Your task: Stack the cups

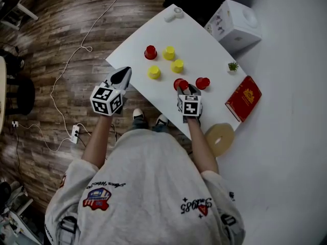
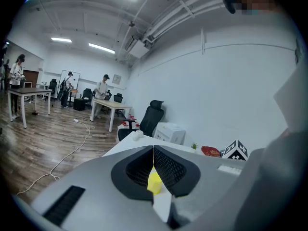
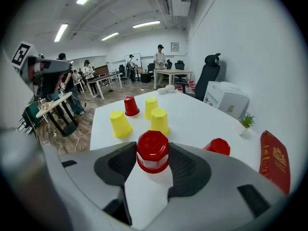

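Observation:
Several upturned cups stand on the white table (image 1: 204,50). A red cup (image 3: 152,150) sits between the pads of my right gripper (image 3: 153,163), which is shut on its sides; the same red cup (image 1: 179,83) shows at the gripper's (image 1: 186,88) tips in the head view. Another red cup (image 1: 203,82) stands just right of it, and a third red one (image 1: 150,52) is farther back. Three yellow cups (image 1: 154,72) (image 1: 177,66) (image 1: 169,52) stand in between. My left gripper (image 1: 124,74) hovers at the table's left edge, shut and empty; one yellow cup (image 2: 154,182) shows beyond its closed jaws (image 2: 153,150).
A white box (image 1: 234,20), a small potted plant (image 1: 233,66) and a red book (image 1: 243,98) are at the table's right side. A tape roll (image 1: 219,138) lies near the front edge. Cables and a power strip (image 1: 75,132) lie on the wooden floor at left.

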`<state>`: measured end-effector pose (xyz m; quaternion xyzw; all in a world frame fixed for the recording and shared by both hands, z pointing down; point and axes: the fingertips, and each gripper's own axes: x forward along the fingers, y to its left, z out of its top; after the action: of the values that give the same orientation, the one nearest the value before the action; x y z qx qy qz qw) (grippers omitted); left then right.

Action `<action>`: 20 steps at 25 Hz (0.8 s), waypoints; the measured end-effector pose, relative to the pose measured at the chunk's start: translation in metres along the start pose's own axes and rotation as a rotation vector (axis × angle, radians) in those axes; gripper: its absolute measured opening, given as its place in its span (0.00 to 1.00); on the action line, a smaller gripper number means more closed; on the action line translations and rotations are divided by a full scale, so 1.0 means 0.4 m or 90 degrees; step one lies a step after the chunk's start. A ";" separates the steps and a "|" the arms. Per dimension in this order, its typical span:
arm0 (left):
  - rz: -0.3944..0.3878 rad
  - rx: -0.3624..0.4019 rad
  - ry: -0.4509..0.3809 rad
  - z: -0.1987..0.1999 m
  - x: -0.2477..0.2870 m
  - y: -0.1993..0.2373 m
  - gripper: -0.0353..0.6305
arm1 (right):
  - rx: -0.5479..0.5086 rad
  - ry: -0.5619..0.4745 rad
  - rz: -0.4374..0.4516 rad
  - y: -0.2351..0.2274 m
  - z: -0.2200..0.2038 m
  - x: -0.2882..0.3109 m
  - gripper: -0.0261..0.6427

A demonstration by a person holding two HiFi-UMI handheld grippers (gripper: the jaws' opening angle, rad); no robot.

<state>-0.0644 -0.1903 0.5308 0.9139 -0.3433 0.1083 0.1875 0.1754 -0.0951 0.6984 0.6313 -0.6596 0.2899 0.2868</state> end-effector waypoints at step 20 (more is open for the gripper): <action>0.107 -0.031 -0.005 -0.039 -0.163 0.156 0.06 | -0.090 0.046 0.091 0.238 0.062 0.132 0.36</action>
<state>-0.1555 -0.1888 0.5403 0.8773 -0.4223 0.1118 0.1987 0.0779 -0.1454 0.7193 0.5500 -0.7109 0.2850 0.3330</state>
